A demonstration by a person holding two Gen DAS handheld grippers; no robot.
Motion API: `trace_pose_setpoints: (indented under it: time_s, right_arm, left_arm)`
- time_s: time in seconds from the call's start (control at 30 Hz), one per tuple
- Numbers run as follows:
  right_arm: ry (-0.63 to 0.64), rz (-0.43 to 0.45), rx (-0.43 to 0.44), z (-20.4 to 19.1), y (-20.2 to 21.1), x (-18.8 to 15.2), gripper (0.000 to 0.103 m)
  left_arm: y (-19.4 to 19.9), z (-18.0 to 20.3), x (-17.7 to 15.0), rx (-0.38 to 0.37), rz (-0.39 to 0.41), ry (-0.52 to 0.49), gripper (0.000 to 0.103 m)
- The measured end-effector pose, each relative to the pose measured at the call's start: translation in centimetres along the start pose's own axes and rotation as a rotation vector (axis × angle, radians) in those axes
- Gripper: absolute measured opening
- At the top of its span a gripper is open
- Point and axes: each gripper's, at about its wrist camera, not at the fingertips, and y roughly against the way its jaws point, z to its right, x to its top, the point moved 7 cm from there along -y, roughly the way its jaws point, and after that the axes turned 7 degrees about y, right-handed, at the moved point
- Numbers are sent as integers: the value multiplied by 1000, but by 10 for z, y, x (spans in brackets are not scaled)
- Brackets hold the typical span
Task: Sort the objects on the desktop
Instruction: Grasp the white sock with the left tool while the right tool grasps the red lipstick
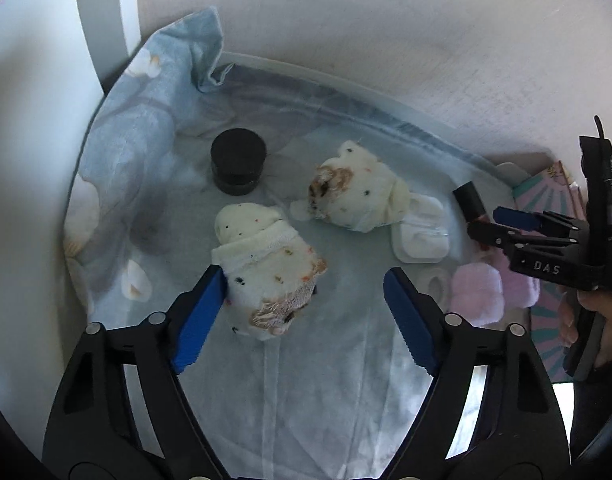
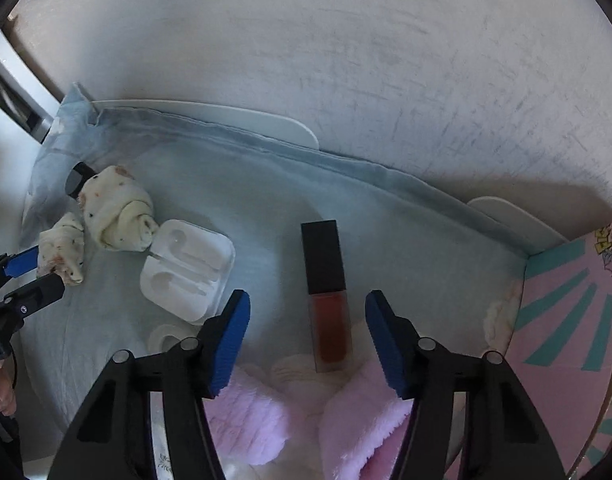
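The square tube of red lip gloss with a black cap (image 2: 325,292) lies between the right gripper (image 2: 307,336) pads, untouched. The rolled cream speckled sock (image 1: 266,276) brushes the left gripper (image 1: 306,316) at nine o'clock, jaws wide. Centre each before squeezing.

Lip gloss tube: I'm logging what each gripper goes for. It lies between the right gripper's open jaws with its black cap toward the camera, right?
Not quite. The lip gloss tube lies between the right gripper's open jaws, but its black cap points away from the camera, toward the wall; the right wrist view shows the red end nearest.
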Motion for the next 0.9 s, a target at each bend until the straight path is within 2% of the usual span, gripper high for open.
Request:
trace_pose_setpoints:
  time_s: [0.2, 0.23, 0.27, 0.37, 0.4, 0.43, 0.5, 0.57, 0.9]
  right_arm:
    - [-22, 3, -18, 2, 3, 0, 46]
    - [-26, -1, -24, 2, 2, -1, 42]
    - [-21, -4, -25, 0, 2, -2, 34]
    - [-14, -4, -53, 0, 3, -5, 28]
    - [-13, -1, -68, 1, 3, -6, 24]
    - [-12, 0, -79, 1, 4, -7, 18]
    - [-23, 6, -74, 3, 5, -8, 18]
    - [-28, 5, -71, 4, 5, -9, 18]
    - [-46, 42, -48, 5, 28, -7, 18]
  left_arm:
    - [-4, -2, 4, 2, 29, -22, 72]
    - [-5, -2, 4, 3, 32, -26, 72]
    - [-7, -3, 4, 5, 32, -29, 67]
    - [-10, -4, 4, 16, 32, -35, 56]
    - [-11, -5, 4, 23, 36, -42, 46]
    - [-11, -6, 5, 35, 39, -50, 42]
    - [-11, -8, 6, 44, 44, -53, 32]
    - [-11, -11, 7, 51, 49, -45, 28]
    - [2, -11, 8, 32, 67, -17, 24]
